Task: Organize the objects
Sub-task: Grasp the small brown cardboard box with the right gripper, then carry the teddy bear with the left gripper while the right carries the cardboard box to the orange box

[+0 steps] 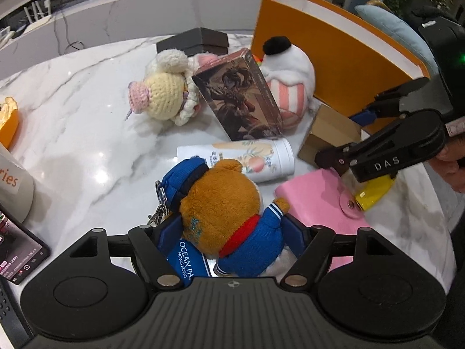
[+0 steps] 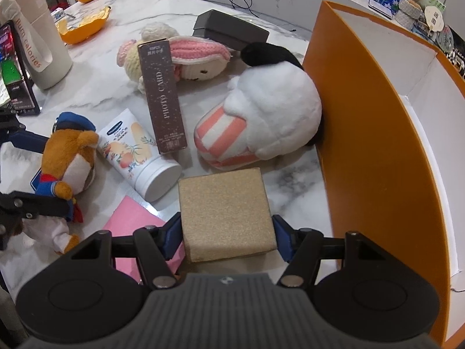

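A brown bear plush (image 1: 223, 200) in a blue sailor suit sits between the blue pads of my left gripper (image 1: 232, 232), which is shut on its body. In the right wrist view the same bear (image 2: 69, 157) is at the left edge, with the left gripper (image 2: 55, 174) around it. My right gripper (image 2: 226, 229) is shut on a tan cardboard box (image 2: 223, 206), one pad on each side. A large open orange box (image 2: 363, 116) with a white inside stands just right of it. Seen from the left wrist, the right gripper (image 1: 340, 136) holds the tan box (image 1: 331, 133) beside the orange box (image 1: 334, 58).
On the marble table (image 1: 87, 116) lie a white plush with pink stripes (image 2: 261, 116), a brown photo card box (image 2: 162, 101), a white peach-print tube (image 2: 139, 157), a crochet doll (image 2: 197, 55), a pink pouch (image 1: 314, 197) and a dark box (image 2: 232, 29). A beige bottle (image 2: 37, 37) and a phone (image 1: 17, 247) stand left.
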The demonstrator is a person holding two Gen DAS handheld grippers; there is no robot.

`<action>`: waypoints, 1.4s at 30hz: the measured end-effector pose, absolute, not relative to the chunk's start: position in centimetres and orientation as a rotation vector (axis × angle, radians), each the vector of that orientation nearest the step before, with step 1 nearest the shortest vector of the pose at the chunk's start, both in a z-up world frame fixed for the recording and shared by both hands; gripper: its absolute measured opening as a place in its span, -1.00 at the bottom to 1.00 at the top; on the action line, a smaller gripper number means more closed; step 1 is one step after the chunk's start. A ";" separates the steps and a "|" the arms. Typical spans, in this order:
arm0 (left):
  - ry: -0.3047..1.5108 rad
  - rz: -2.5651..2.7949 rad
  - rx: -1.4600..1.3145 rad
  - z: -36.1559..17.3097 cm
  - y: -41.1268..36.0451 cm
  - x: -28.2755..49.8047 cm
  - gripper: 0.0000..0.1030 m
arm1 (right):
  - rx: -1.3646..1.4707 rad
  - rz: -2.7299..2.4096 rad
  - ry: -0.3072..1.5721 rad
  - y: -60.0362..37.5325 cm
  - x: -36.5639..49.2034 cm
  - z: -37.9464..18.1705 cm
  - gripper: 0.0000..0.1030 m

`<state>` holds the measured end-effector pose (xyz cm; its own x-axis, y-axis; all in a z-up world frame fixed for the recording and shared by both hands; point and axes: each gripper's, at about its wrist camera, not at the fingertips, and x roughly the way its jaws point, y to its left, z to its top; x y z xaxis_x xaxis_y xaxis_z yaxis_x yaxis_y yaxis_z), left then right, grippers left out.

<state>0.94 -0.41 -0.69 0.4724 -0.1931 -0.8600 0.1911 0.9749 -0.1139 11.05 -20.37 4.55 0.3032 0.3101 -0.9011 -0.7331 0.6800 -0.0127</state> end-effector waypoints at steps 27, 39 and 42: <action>1.007 -0.127 -0.035 0.9 -0.6 -1.3 0.46 | -0.415 0.738 0.953 -21.4 10.4 7.7 0.19; 0.966 -0.112 0.013 4.9 -2.0 -2.4 0.46 | -0.364 0.736 0.835 -24.2 9.9 12.9 0.19; 0.950 -0.116 0.034 6.0 -2.7 -2.0 0.46 | -0.341 0.716 0.803 -25.3 10.4 14.4 0.19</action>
